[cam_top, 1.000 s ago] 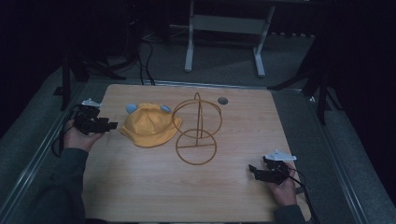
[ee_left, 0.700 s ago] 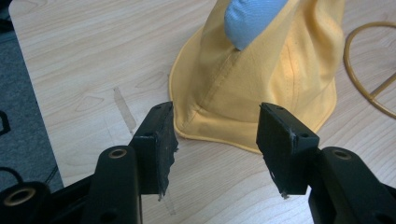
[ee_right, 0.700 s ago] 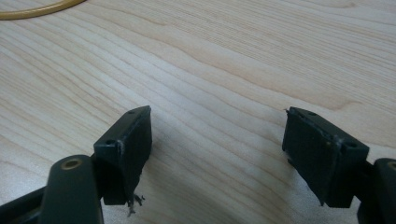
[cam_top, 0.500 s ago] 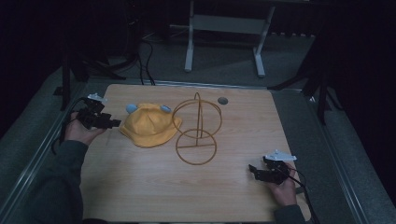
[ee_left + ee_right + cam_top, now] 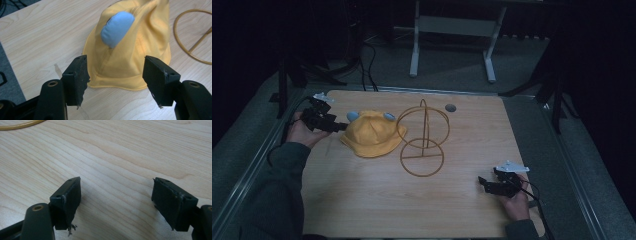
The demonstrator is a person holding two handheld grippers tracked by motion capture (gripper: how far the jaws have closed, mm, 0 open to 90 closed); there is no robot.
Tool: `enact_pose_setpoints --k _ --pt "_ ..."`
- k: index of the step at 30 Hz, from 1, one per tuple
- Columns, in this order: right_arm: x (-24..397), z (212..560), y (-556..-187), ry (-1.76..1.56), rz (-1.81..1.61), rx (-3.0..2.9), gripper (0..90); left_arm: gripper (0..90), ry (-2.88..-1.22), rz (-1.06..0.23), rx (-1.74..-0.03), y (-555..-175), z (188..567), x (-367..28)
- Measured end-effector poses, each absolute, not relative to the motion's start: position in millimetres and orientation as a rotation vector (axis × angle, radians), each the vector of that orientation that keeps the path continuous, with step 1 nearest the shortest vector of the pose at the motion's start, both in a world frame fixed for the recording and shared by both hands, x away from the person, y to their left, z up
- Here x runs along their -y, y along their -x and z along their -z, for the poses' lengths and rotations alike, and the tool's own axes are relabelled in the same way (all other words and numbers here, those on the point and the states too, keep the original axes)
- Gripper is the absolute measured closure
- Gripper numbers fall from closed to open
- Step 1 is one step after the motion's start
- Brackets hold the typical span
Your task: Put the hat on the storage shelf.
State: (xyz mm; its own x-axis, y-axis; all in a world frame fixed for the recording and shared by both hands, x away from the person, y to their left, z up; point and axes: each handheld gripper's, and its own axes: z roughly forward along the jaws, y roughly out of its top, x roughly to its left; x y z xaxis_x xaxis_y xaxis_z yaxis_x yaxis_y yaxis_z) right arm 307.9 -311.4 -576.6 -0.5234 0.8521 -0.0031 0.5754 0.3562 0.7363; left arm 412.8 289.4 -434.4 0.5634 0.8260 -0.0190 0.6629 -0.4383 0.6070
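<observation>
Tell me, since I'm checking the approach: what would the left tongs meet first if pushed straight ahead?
Probably the yellow hat: its brim lies just beyond the open left tongs, which have just been opening with nothing between them.

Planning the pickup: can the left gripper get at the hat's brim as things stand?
Probably yes. The left gripper faces the hat with its jaws apart, having just been opening, nothing between them. The brim lies flat on the table just ahead, with nothing in the way.

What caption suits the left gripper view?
Open left gripper facing a yellow fabric hat with a blue ear.
</observation>
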Motion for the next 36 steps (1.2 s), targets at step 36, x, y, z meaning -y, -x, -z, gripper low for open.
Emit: enact_pose_setpoints --k 36 --pt "311 577 -308 -1.246 -0.981 -2.241 23.0 22.1 -2.31 -0.406 -1.126 -440 414 -253"
